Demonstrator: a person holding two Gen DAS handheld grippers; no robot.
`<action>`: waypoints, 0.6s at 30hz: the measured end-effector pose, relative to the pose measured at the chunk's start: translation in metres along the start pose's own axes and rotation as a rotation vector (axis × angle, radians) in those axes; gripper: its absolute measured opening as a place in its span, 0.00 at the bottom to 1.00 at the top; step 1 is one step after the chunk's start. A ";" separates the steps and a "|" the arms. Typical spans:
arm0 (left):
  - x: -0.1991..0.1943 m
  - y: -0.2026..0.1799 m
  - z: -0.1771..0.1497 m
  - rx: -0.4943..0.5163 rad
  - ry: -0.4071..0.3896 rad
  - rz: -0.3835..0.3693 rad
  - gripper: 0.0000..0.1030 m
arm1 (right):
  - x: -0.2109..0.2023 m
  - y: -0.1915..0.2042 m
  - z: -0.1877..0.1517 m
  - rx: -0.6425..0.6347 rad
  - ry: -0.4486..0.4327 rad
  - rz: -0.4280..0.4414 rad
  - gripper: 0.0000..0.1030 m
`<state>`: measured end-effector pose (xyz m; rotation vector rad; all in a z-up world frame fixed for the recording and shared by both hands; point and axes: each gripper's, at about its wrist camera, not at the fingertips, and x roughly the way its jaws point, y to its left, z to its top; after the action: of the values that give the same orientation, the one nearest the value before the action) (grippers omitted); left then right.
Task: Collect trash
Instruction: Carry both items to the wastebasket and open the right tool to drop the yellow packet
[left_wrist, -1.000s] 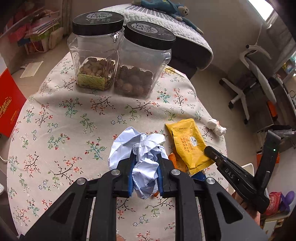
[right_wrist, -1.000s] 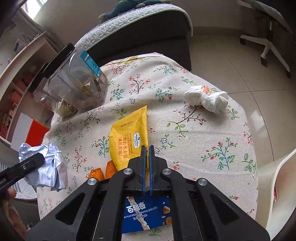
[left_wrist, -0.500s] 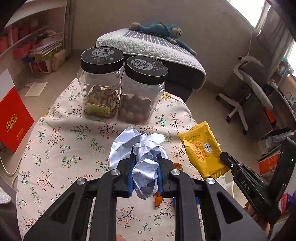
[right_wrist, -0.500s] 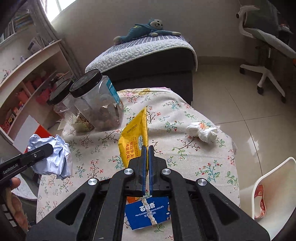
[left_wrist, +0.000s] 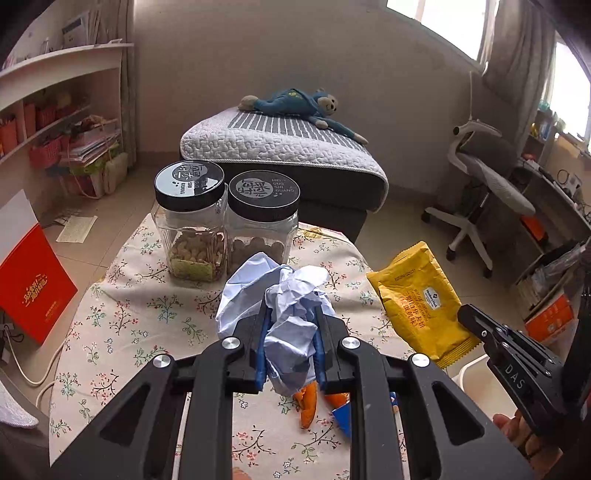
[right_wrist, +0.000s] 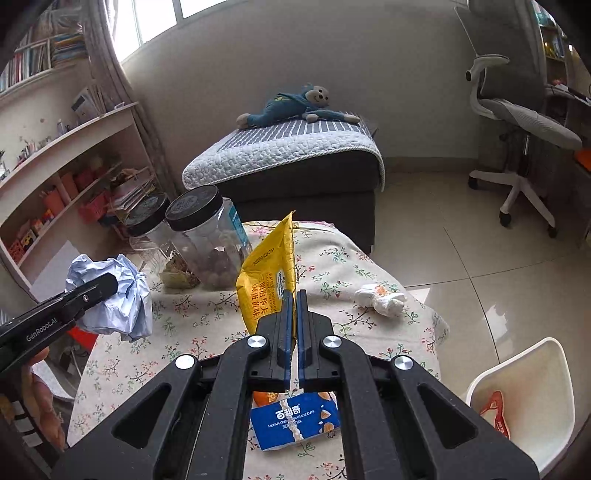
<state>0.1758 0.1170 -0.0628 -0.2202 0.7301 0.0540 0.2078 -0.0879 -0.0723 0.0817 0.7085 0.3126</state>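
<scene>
The left gripper (left_wrist: 290, 332) clamps a crinkled pale-blue paper ball (left_wrist: 284, 314) above the floral tablecloth (left_wrist: 122, 306). In the right wrist view, the right gripper (right_wrist: 293, 314) pinches a glossy yellow snack wrapper (right_wrist: 269, 273) upright, above a flat blue biscuit packet (right_wrist: 295, 421).

- Round table under a floral cloth (right_wrist: 369, 266).
- Two clear black-lidded jars (left_wrist: 190, 229) at its far edge.
- White crumpled tissue (right_wrist: 380, 299), blue biscuit wrapper (right_wrist: 295, 419), orange peel (left_wrist: 308, 402) lying on it.
</scene>
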 end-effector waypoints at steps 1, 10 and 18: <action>-0.002 -0.002 0.000 0.004 -0.004 -0.001 0.18 | -0.002 -0.001 0.000 0.000 -0.006 -0.003 0.01; -0.009 -0.015 -0.002 0.023 -0.023 -0.016 0.18 | -0.028 -0.013 0.000 -0.001 -0.046 -0.029 0.01; -0.014 -0.029 -0.006 0.045 -0.036 -0.036 0.18 | -0.049 -0.029 0.001 0.009 -0.083 -0.062 0.01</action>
<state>0.1655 0.0874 -0.0526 -0.1887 0.6902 0.0072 0.1808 -0.1306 -0.0465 0.0802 0.6290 0.2450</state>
